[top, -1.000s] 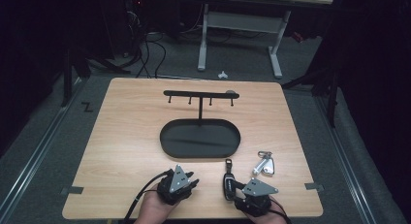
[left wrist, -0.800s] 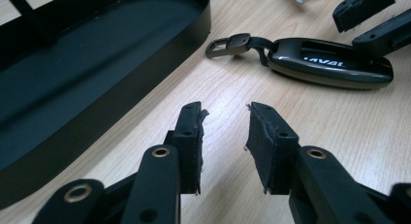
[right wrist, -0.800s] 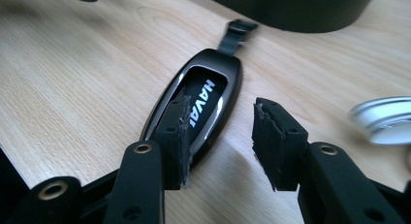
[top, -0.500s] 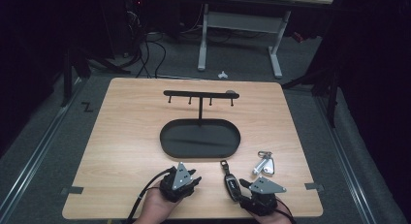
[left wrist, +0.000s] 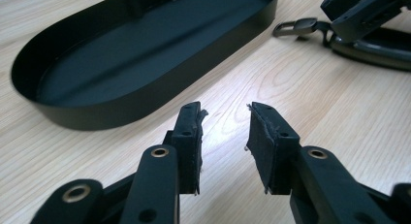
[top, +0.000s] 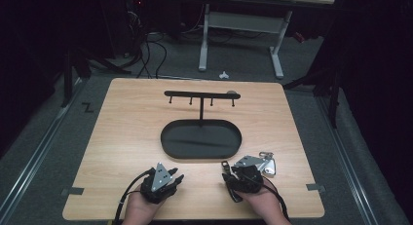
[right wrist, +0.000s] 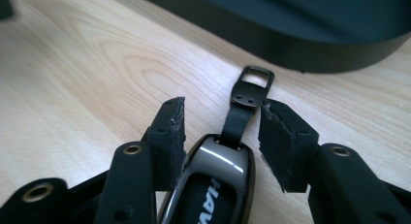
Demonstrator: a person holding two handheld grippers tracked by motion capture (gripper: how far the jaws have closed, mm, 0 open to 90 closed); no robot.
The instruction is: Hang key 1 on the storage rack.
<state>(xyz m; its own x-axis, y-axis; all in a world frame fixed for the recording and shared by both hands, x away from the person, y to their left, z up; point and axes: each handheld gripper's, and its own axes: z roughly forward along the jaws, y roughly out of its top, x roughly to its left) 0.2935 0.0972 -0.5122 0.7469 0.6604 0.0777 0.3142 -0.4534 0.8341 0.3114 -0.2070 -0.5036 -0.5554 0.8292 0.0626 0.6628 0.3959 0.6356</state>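
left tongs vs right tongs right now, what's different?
The left tongs have only bare wooden table between their jaws; the right tongs straddle the glossy dark car key fob, pads apart from it. Left point toward the black oval metal tray; right toward the fob's strap. Both are open.

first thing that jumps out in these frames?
The black oval tray with its hook stand sits mid-table. Near the front edge, the right gripper straddles a car key fob; its strap lies between the fingers, with gaps either side. The left gripper is open over bare wood beside the tray, and a metal keyring lies right of the fob.
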